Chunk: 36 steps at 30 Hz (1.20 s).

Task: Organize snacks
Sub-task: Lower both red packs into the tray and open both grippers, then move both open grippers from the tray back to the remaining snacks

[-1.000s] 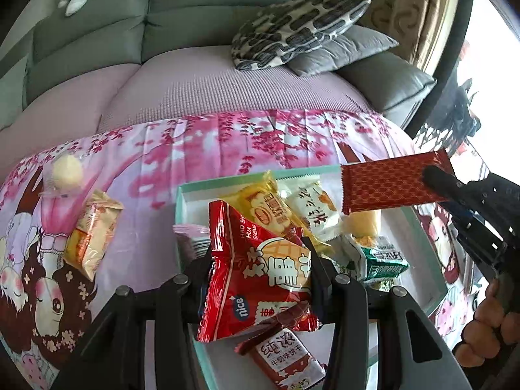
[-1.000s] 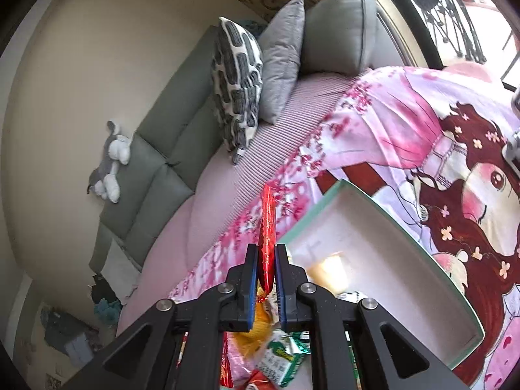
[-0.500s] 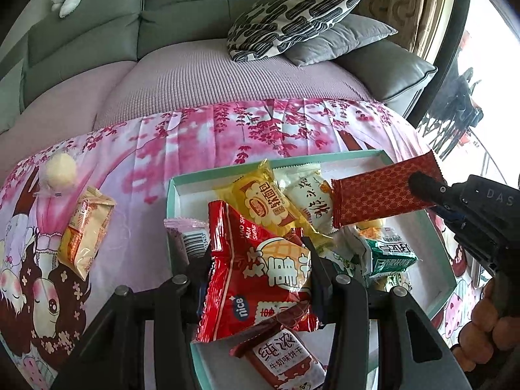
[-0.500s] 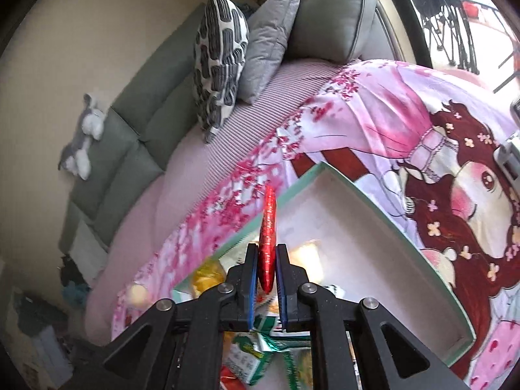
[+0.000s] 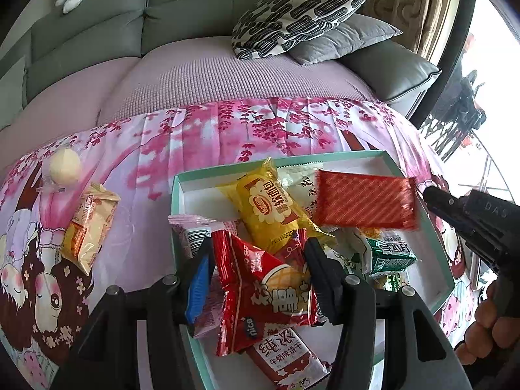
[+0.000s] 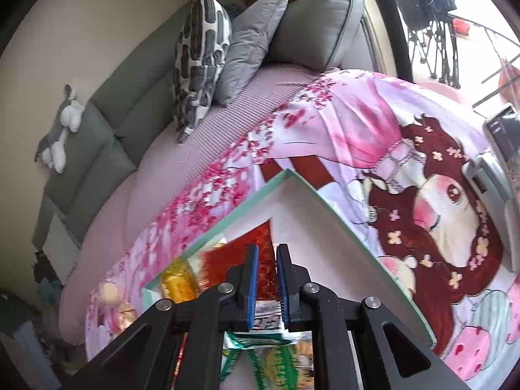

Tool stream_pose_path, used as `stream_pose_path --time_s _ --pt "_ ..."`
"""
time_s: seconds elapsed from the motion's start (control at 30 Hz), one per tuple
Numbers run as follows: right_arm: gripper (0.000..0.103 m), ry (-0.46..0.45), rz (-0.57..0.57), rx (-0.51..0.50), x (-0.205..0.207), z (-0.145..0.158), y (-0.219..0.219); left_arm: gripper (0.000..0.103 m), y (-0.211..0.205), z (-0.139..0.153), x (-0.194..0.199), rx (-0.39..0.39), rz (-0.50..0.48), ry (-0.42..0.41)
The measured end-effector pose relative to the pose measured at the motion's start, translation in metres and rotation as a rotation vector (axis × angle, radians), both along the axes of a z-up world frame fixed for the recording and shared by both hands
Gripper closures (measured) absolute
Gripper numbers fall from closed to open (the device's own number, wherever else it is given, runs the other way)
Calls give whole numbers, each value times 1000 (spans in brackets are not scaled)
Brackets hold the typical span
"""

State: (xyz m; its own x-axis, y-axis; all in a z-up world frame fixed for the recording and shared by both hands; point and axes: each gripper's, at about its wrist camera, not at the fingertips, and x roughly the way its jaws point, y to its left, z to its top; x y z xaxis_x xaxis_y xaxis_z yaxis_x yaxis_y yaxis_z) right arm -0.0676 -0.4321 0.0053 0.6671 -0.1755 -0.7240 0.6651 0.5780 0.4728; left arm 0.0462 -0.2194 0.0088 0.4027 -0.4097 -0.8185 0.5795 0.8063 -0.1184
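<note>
Left of the teal-rimmed box (image 5: 177, 201), on the pink printed blanket (image 5: 195, 143), lie a round pale snack (image 5: 65, 165) in clear wrap and, nearer, an orange-yellow packet (image 5: 87, 230), both well clear of the rim.

Over the box's near left part, the left gripper (image 5: 260, 243) has its jaws opening. The red packet (image 5: 260, 289) sits between them, and the blue left pad stands off its edge. Whether the right finger touches it is unclear. A pink-white packet (image 5: 191, 230) at the box's left wall is mostly hidden behind the left finger. A brown biscuit packet (image 5: 286, 360) under the red one is cut off by the frame.

In the box's middle a yellow packet (image 5: 269, 208) lies on the pile, covering most of a white packet (image 5: 302, 185).

Above the box's far right part the dark-red foil packet (image 5: 364, 203) is motion-blurred. The right gripper (image 6: 267, 260) has its pads nearly together with the foil's edge between them. Below it lies a green packet (image 5: 390, 253), its neighbours too covered to identify. The hand (image 5: 487, 325) holding that gripper is cut off at the right, outside the box.
</note>
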Motion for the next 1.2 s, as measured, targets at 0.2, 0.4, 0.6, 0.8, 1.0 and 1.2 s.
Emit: stream_pose_path --time_s 0.2,0.4,0.6,0.8,1.0,1.2 --pt "89 2 12 -4 0 3 1 45 6 7 2 -8 23 -2" --pt "89 21 93 -39 16 6 17 24 23 13 10 -6 110 -8" --pt "81 49 171 -73 34 6 35 19 47 14 25 6 238 -18" --pt "46 75 217 -127 44 9 49 19 72 8 41 -11 350 30" --pt "36 99 248 -167 52 9 60 19 93 -6 52 18 472 78" --pt "25 111 282 -206 59 9 71 7 102 -7 55 36 523 58"
